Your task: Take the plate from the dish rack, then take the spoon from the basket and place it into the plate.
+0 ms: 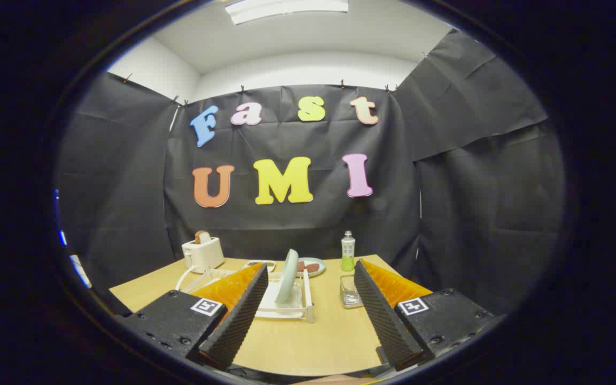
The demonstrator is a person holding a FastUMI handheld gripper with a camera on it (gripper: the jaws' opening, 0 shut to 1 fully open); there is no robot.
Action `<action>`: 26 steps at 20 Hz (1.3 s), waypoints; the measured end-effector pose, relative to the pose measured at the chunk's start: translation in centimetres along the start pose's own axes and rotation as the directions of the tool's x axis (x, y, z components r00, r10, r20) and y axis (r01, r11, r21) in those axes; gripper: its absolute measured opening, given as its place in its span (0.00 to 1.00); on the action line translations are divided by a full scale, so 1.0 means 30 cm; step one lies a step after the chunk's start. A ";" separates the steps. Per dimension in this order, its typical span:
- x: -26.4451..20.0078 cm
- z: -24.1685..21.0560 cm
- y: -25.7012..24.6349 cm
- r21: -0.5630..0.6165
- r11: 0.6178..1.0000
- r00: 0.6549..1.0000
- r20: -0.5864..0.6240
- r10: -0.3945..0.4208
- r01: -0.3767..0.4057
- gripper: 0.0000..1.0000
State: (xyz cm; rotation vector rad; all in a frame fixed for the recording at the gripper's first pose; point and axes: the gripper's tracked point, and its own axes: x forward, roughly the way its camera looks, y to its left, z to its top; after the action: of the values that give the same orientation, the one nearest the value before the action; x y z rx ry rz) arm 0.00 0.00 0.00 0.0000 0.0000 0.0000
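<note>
A pale plate (pixel 287 276) stands on edge in a white dish rack (pixel 286 305) on the wooden table, beyond my fingers and slightly left of the midline. A small clear basket (pixel 349 292) sits to the right of the rack, just inside my right finger; I cannot make out the spoon in it. My gripper (pixel 308 313) is open, its fingers wide apart with nothing between them, held back from the rack above the near part of the table.
A white toaster (pixel 203 253) with a slice of bread stands at the back left. A small dish (pixel 310 266) with brown food lies behind the rack, and a green bottle (pixel 347 251) stands at the back. Bare wooden table (pixel 308 342) lies between the fingers.
</note>
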 end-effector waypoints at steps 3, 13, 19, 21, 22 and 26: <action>0.009 -0.004 -0.004 -0.002 1.000 1.000 -0.007 -0.003 0.003 1.00; 0.034 -0.032 -0.017 -0.019 1.000 1.000 -0.020 -0.003 0.002 1.00; 0.139 -0.026 0.034 -0.038 0.999 0.996 -0.086 0.015 -0.019 1.00; 0.203 -0.007 0.047 -0.021 1.000 0.991 -0.135 0.021 -0.024 1.00; 0.231 0.005 0.058 -0.006 1.000 0.987 -0.157 0.028 -0.029 1.00; 0.376 0.078 0.086 0.027 0.999 0.972 -0.235 0.027 -0.022 1.00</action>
State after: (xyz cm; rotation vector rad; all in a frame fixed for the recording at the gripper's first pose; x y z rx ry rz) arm 11.28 2.59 2.34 0.0242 0.2373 0.0248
